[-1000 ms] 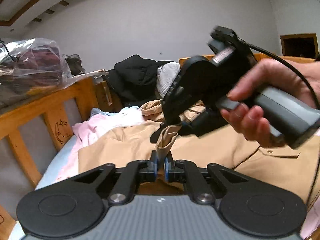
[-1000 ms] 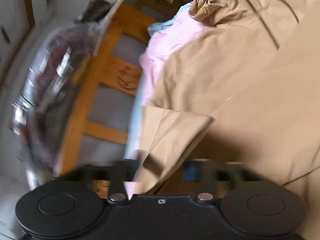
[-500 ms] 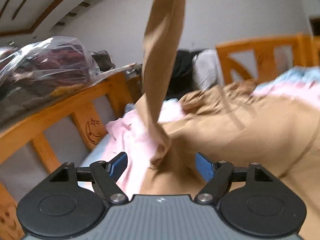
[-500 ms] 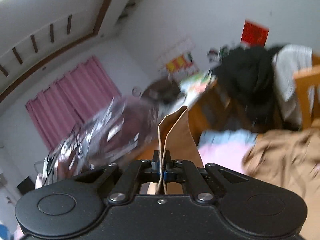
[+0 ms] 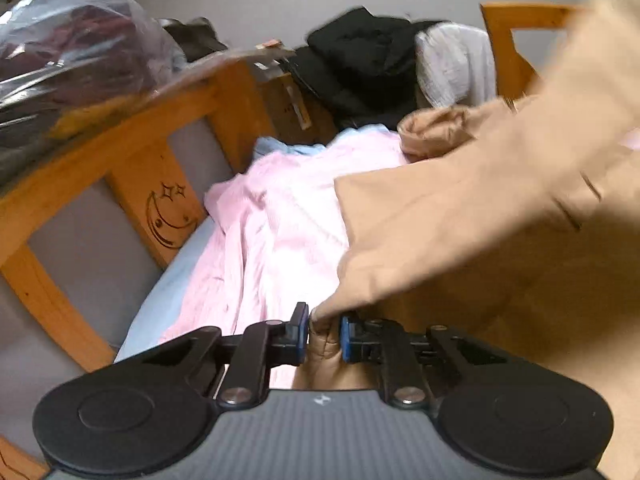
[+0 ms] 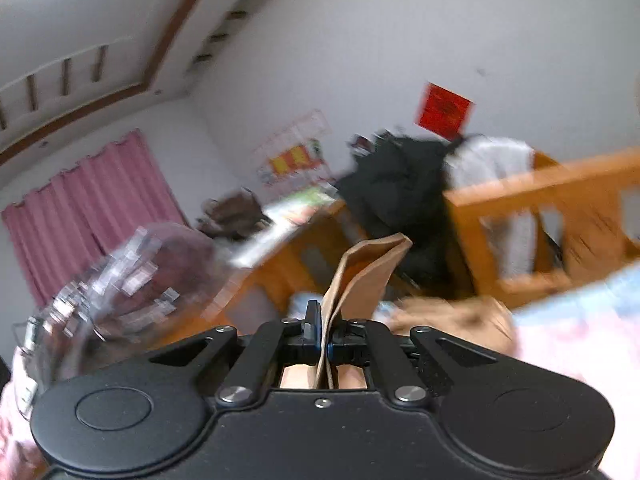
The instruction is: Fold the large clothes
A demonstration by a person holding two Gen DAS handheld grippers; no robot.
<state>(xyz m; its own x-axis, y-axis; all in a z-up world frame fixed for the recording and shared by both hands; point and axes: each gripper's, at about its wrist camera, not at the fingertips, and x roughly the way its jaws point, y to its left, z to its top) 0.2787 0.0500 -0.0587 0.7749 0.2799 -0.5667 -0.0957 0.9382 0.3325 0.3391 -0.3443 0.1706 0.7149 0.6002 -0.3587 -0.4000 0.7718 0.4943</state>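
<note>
My left gripper point(image 5: 325, 334) is closing its fingers point(image 5: 299, 334) on a bunched fold of the tan garment point(image 5: 472, 216), which drapes over pink bedding point(image 5: 276, 232) on the bed. My right gripper point(image 6: 325, 340) is clenched on a tan edge. No writing is legible; the red wall sign point(image 6: 444, 111) is blurred.

Left gripper point(image 5: 324, 332): grey ribbed body with a small white logo, two round black discs at either side, black linkage arms, silver pivot screws, blue-faced fingers point(image 5: 298, 334). Right gripper point(image 6: 324, 340): all-black smooth body, same round discs and linkages, two silver screws plus a smaller centre screw, thin blue edging on the fingers point(image 6: 314, 326).
</note>
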